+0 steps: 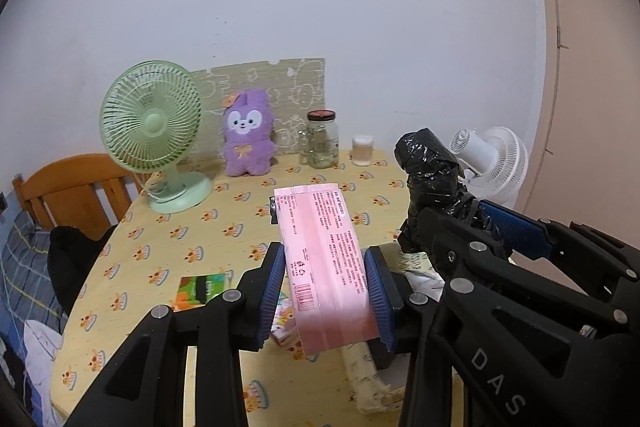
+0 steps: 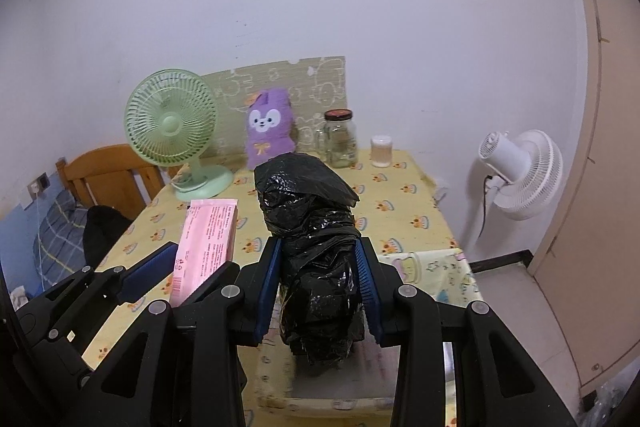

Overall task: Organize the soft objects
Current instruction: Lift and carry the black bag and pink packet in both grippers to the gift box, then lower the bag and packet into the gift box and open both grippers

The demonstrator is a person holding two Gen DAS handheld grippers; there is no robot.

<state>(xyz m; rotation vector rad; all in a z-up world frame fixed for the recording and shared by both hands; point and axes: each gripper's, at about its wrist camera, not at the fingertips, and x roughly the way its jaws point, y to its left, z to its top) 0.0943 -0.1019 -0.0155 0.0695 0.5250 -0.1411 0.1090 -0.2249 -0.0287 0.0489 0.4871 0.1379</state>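
So the left gripper [image 1: 326,291] has its blue pads squeezed onto a pink soft pack [image 1: 324,259], which sticks up and forward from between them, printed side facing the camera with a barcode low down. Right next to it the right gripper [image 2: 318,291] is clamped on a lumpy black plastic bag bundle [image 2: 316,251] that stands upright between the pads and bulges out over the top of them. Both are held up above the table [image 1: 168,227], side by side, near each other but not touching as far as I can see.

Under the left one there's a green and orange packet [image 1: 202,289] lying flat on the yellow cake-print tablecloth, plus something pastel just below the pink pack, mostly hidden. Under the right one there's a cloth-lined box [image 2: 432,267], partly covered.

Further back: green desk fan [image 1: 154,131], purple plush bunny [image 1: 248,135] leaning on a patterned board, a glass jar [image 1: 322,139] and a small white cup [image 1: 363,150]. White fan [image 2: 520,173] off the table's right side, wooden chair [image 1: 76,187] on the left
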